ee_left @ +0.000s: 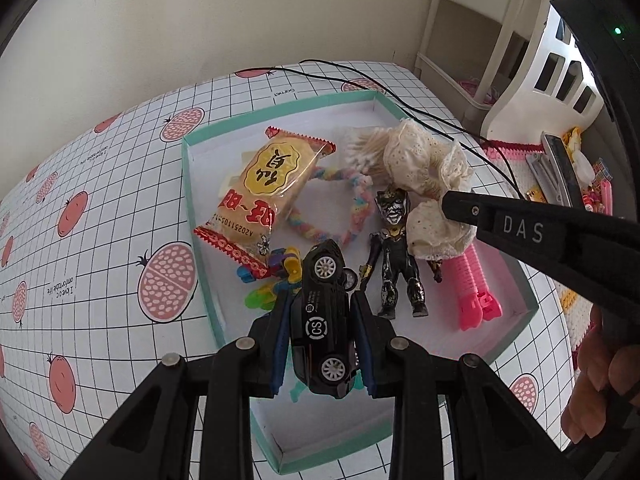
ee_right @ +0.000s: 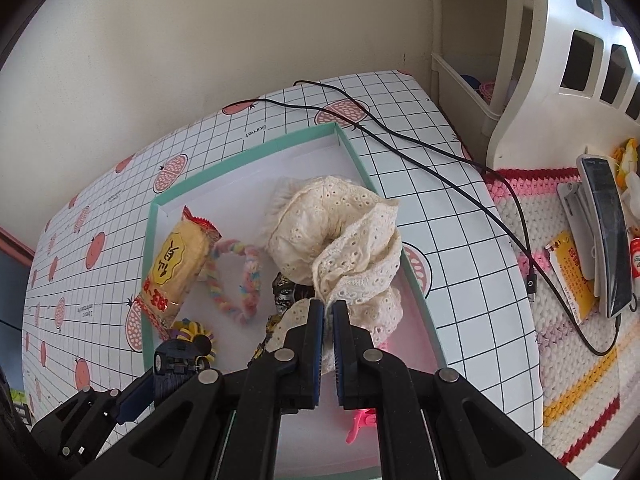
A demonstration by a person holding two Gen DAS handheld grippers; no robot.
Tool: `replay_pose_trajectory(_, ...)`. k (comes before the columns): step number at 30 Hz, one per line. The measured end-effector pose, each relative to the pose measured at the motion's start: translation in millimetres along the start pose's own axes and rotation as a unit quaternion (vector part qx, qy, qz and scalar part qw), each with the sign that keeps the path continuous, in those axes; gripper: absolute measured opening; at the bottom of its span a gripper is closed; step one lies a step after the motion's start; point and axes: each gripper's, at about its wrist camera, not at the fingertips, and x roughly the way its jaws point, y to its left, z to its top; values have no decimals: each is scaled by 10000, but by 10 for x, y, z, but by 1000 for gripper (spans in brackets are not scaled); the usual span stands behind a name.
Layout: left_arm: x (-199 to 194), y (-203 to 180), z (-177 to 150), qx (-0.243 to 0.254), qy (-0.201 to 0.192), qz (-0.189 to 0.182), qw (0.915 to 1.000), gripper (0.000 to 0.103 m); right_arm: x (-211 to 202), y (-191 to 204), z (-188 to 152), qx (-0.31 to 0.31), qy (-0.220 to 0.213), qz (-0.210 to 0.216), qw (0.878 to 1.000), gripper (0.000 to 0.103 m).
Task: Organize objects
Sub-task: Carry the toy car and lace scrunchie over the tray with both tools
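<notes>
The left gripper [ee_left: 320, 344] is clamped on a black toy car [ee_left: 324, 320], long axis running forward along the fingers, held over the near end of the teal box [ee_left: 192, 200]. The right gripper [ee_right: 328, 312] pinches the cream lace scrunchie [ee_right: 340, 232] just right of it. Below lie the snack packet [ee_left: 264, 188], dark figure [ee_left: 394, 256] and pink clip [ee_left: 476, 292], crowding any landing spot.

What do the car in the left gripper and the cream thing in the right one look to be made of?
Car: glossy black with sharp highlights, so painted metal or hard plastic; silvery wheel hubs. Cream scrunchie: soft matte eyelet-lace fabric, punched holes and ruffled folds, probably cotton. It bunches limply where the right gripper pinches it.
</notes>
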Motion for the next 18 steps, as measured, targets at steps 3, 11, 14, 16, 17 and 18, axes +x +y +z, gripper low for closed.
replay_pose_trajectory(3,49,6,-11,-28,80,-1,10000,31,40,12,-16,-62,49,-89,9999,5)
replay_pose_trajectory(11,121,50,-35,-101,214,1,9997,31,97,51,-35,-181,107,-183,9996,6)
replay_pose_trajectory(14,135,56,-34,-111,243,-2,9996,31,105,69,-41,-215,117,-217,9995,6)
replay_pose_trajectory(16,134,57,-30,-114,251,-14,9996,31,95,75,-39,-213,115,-227,9994,6)
replay_pose_trajectory(17,130,56,-28,-116,254,-25,9996,31,89,79,-35,-210,117,-228,9995,7)
replay_pose_trajectory(18,124,55,-26,-119,256,-40,9996,31,80,84,-30,-206,115,-228,9995,8)
